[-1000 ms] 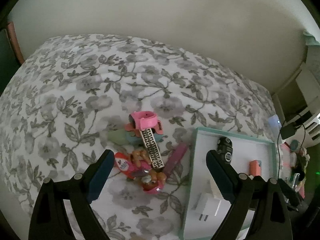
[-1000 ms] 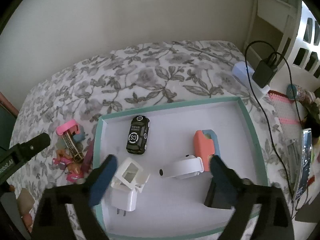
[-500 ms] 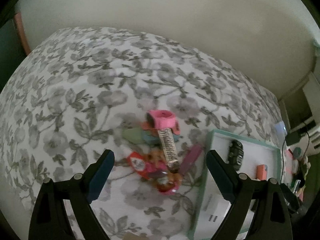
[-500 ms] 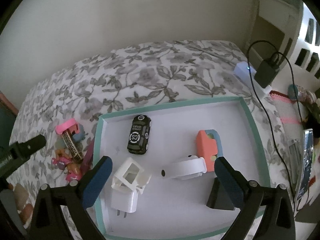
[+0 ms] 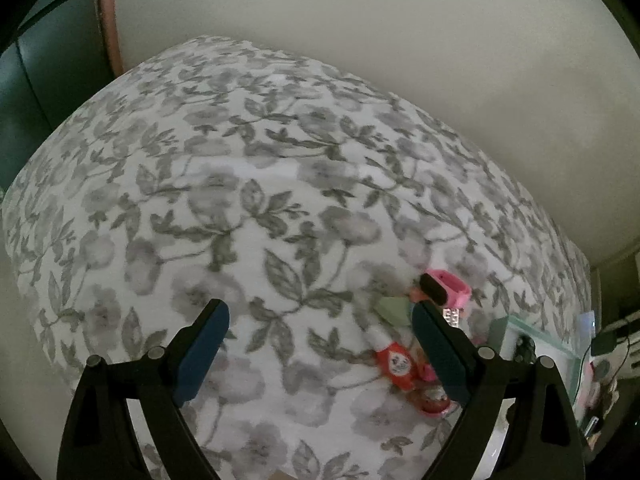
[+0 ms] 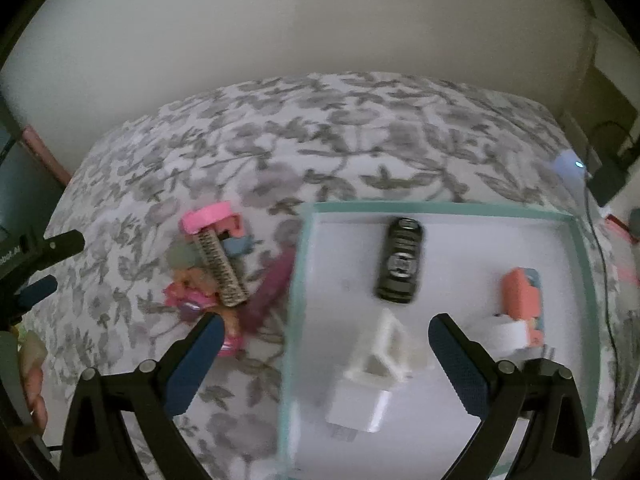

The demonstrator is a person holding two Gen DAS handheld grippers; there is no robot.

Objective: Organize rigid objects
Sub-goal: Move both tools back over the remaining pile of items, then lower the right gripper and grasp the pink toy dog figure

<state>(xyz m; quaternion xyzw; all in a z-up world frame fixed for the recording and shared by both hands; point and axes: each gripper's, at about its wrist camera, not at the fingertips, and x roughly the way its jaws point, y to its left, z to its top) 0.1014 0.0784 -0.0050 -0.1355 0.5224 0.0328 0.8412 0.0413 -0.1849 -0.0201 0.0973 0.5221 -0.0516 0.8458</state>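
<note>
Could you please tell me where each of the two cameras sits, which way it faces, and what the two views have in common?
Left wrist: on the left hand-held gripper, facing steeply down at the floral bedspread; both open fingers show.
Right wrist: on the right hand-held gripper, facing down at the teal-rimmed tray with the black toy car; both open fingers show, and the left hand-held gripper at the left edge.
Shared: bedspread, tray, pink watch.
</note>
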